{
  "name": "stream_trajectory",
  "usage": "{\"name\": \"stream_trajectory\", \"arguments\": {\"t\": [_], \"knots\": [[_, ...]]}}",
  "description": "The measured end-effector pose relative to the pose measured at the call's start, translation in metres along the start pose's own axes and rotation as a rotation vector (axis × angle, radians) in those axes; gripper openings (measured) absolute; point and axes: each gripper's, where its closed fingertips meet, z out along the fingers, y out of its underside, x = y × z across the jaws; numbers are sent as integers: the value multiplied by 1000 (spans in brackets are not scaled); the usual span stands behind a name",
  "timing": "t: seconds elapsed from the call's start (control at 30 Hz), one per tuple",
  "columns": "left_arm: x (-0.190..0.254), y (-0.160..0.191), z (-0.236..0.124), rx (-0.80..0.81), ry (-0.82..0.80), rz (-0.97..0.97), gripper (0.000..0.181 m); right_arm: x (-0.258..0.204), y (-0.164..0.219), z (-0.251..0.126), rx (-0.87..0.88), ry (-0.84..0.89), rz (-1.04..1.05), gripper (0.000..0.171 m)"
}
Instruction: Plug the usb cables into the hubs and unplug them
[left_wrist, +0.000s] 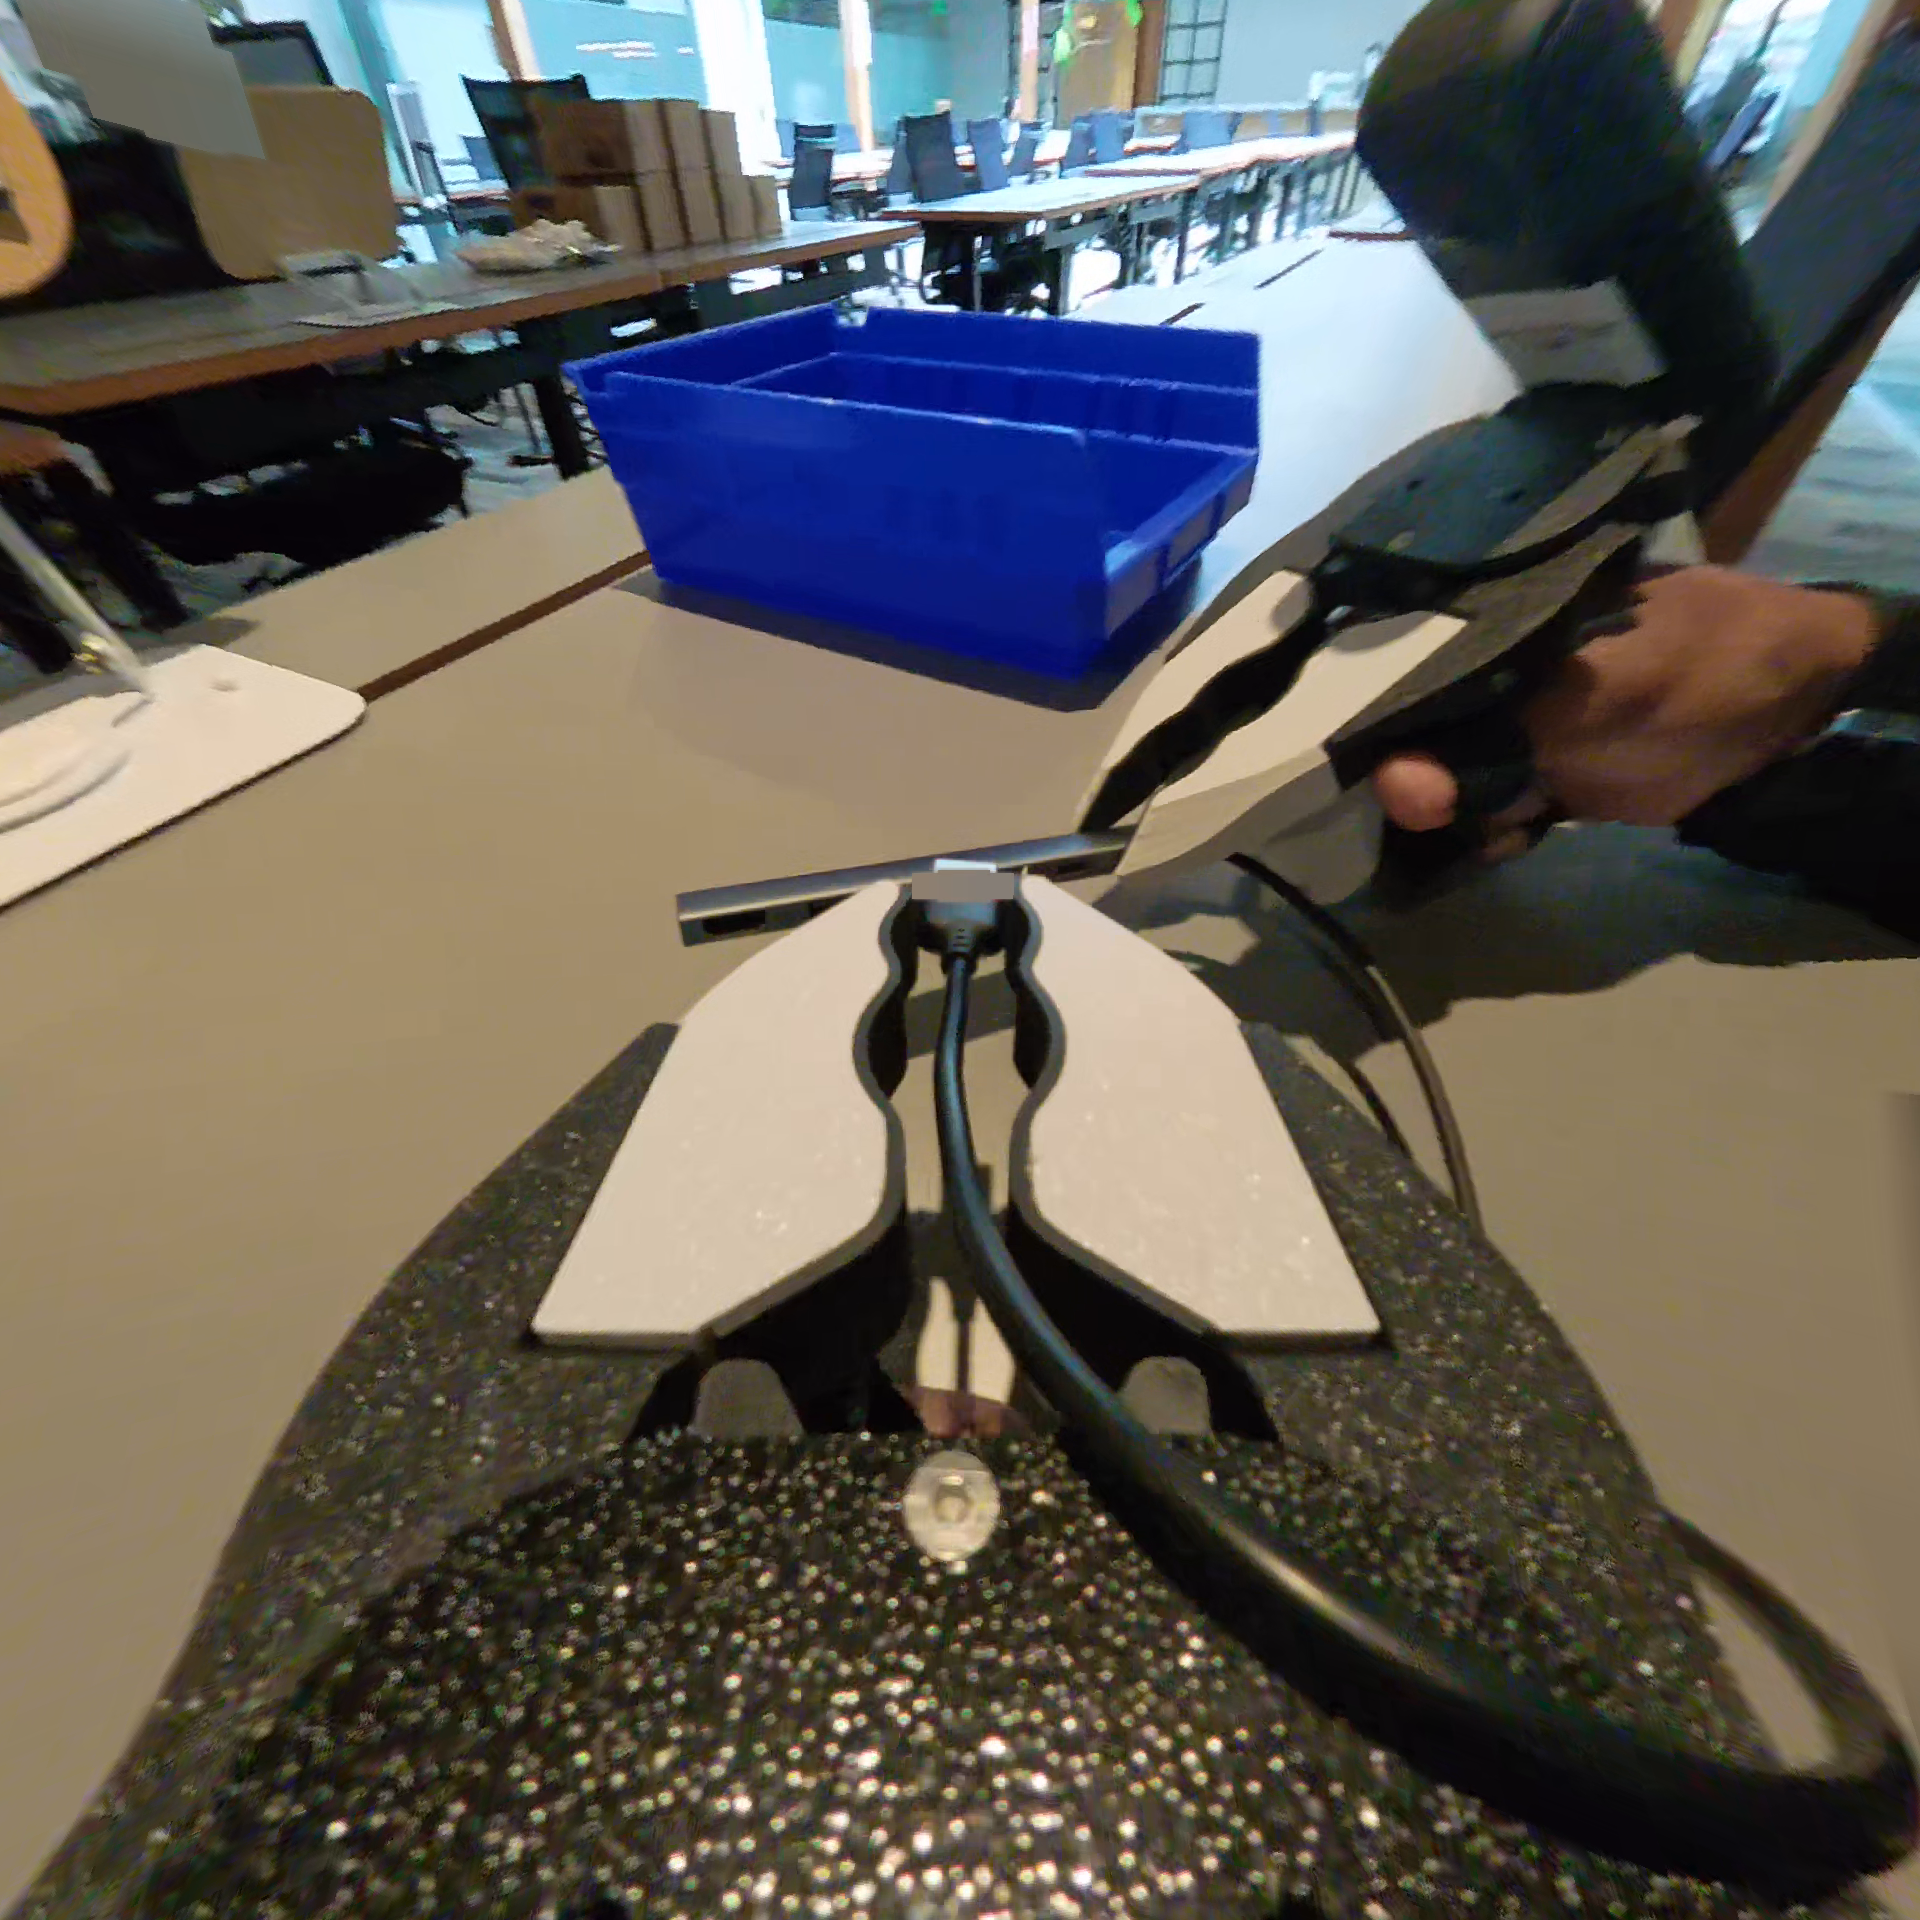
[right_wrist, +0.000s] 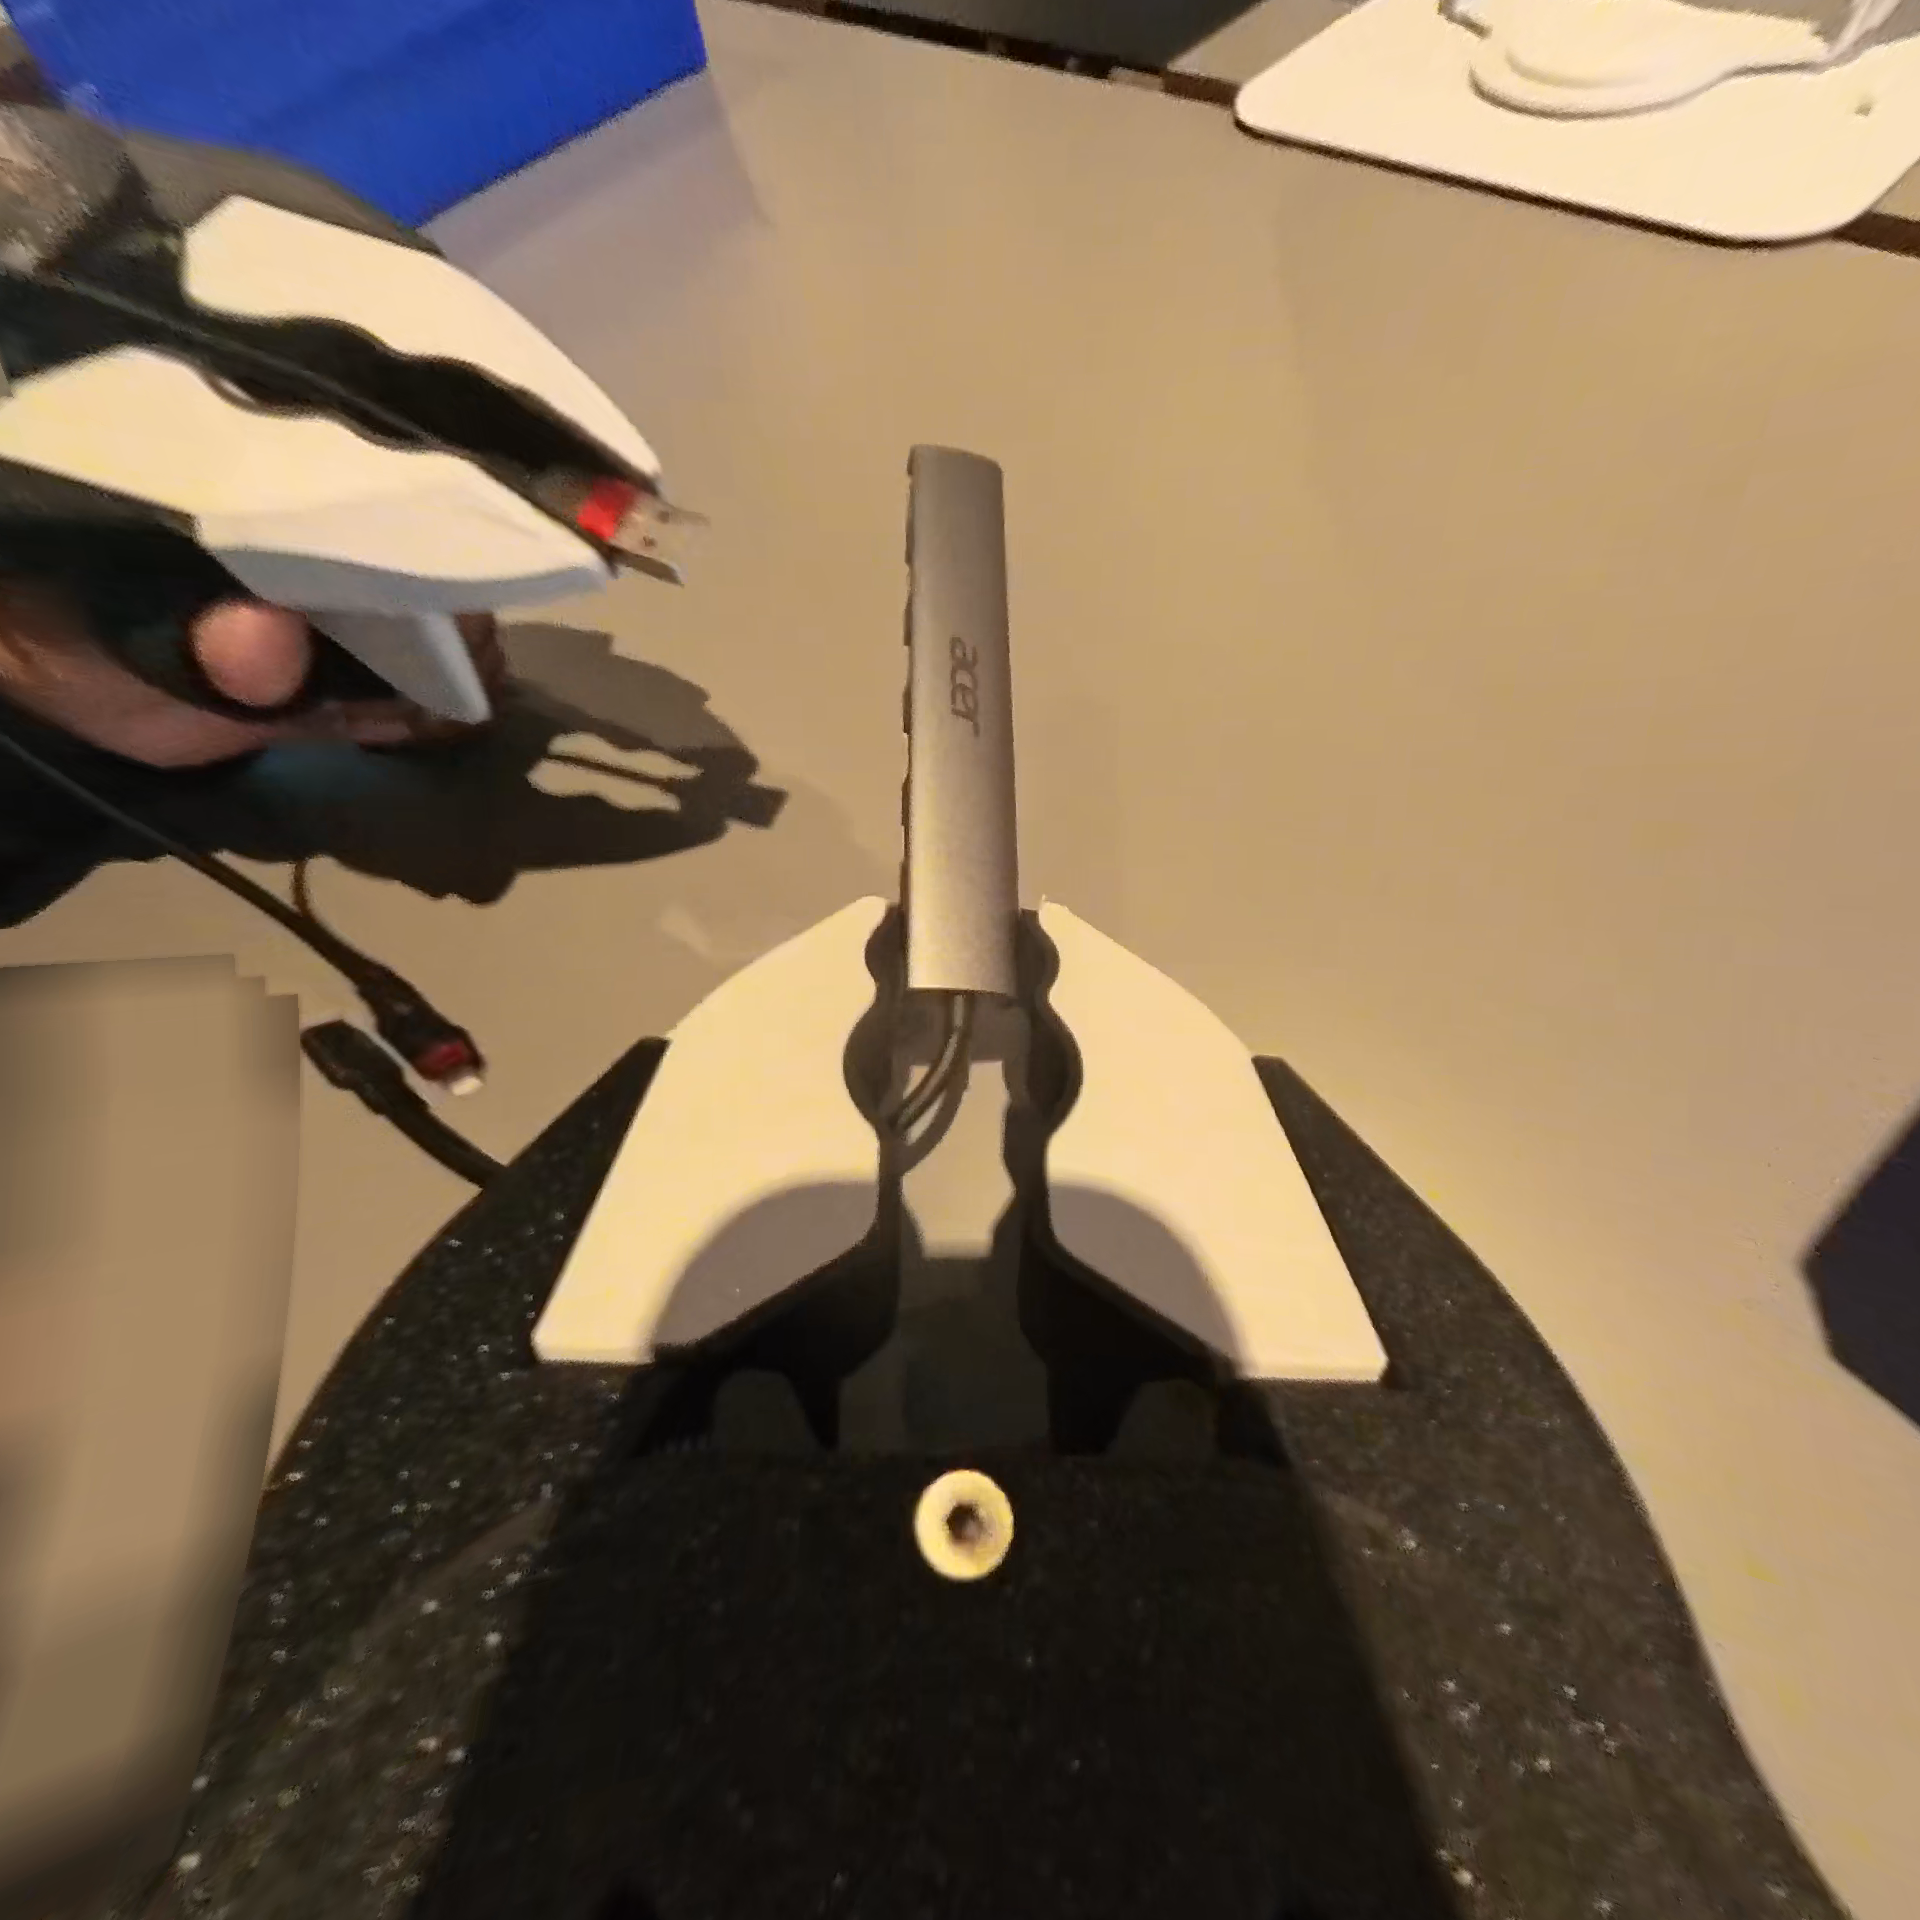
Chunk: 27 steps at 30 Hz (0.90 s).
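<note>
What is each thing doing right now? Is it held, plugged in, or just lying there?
Left gripper: shut on the usb cable.
Usb cable: plug held, not in the hub.
Right gripper: shut on the hub.
Hub: held at one end.
Spare cable: lying loose on the table.
Blue bin: sitting on the table.

This is an open-plan office: far behind the grey counter (left_wrist: 520, 831) stand long rows of desks (left_wrist: 1091, 197) with office chairs (left_wrist: 935, 156), and stacked cardboard boxes (left_wrist: 665, 177) on the left.
</note>
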Motion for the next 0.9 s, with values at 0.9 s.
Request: {"name": "stream_trajectory", "arguments": {"t": [0.9], "knots": [[-14,-3,-3,11,-168,70,15,-38,-35,-1,195,117,-186,21]]}}
